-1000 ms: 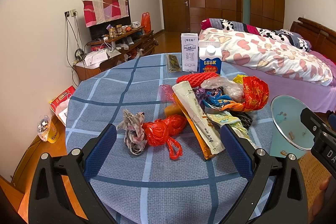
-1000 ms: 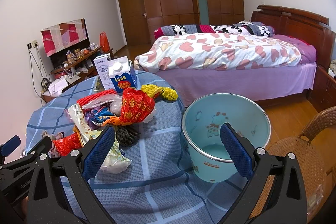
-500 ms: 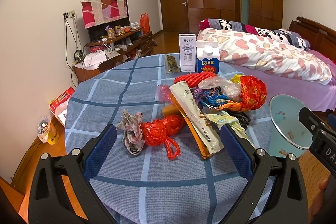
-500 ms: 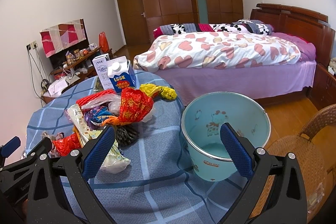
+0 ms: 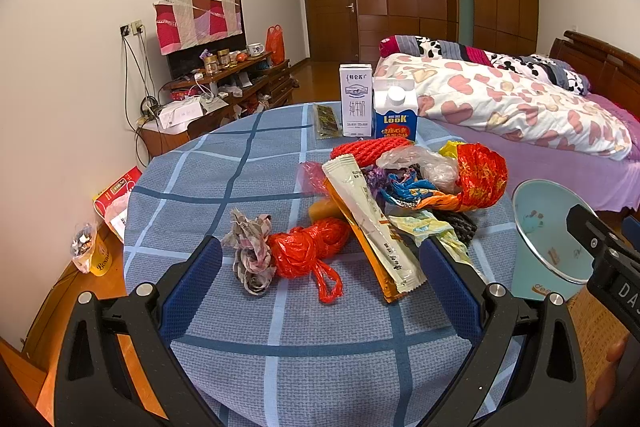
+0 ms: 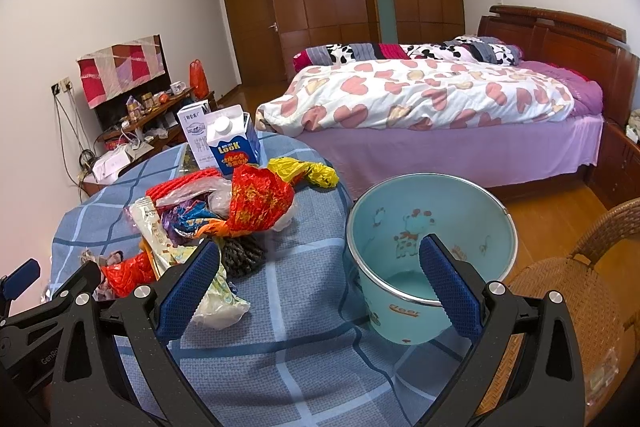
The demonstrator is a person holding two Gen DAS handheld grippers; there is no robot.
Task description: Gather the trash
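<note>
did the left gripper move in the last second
Yes, slightly. In its wrist view the white milk carton sits a little lower and left against the frame, so the left gripper tilted up and rightward.

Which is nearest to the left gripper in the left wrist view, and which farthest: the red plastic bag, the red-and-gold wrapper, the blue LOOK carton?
1. Red plastic bag, just ahead of the left gripper.
2. Red-and-gold wrapper, farther right.
3. Blue LOOK carton, at the table's far edge.

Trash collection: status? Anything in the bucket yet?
Done: nothing visible; the bucket looks empty. In hand: nothing; left gripper and right gripper are both open. Left: the whole wrapper and bag pile, the red bag, crumpled paper and two cartons on the table.
</note>
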